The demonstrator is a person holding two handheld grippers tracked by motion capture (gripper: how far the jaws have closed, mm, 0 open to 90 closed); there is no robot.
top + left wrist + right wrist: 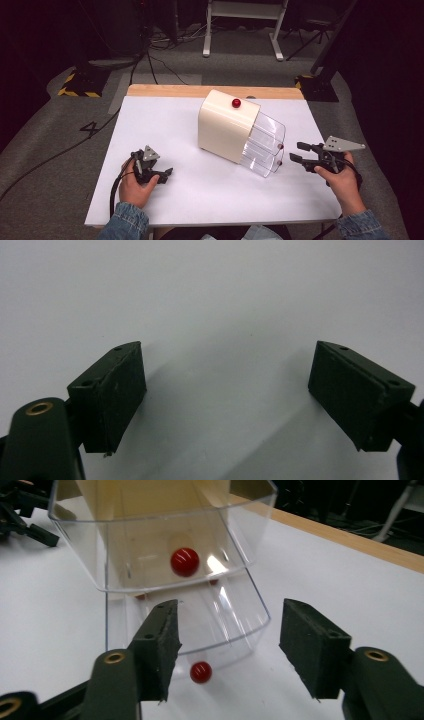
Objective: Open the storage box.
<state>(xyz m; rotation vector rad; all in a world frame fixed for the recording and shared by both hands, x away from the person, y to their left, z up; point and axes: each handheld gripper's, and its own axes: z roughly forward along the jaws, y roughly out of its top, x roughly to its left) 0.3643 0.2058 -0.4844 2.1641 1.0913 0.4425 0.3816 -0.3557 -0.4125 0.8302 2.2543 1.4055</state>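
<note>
Clear plastic drawers (pixel 185 580) jut from the cream cabinet (pixel 225 125) right ahead of the right gripper (pixel 227 645), jaws spread. Best centre on the lower red knob (pixel 200 672) before closing. Left gripper (pixel 227 390) idles, spread, over bare table (pixel 210 295).

Denim sleeves (pixel 125 224), black grippers (pixel 162 176)

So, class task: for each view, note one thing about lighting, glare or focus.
High view: white table brightly lit, surroundings dark. Left gripper view: jaws cast soft shadows on the bare white surface; slightly soft focus. Right gripper view: glare spots on the clear drawers, with red knobs sharp enough to see.
</note>
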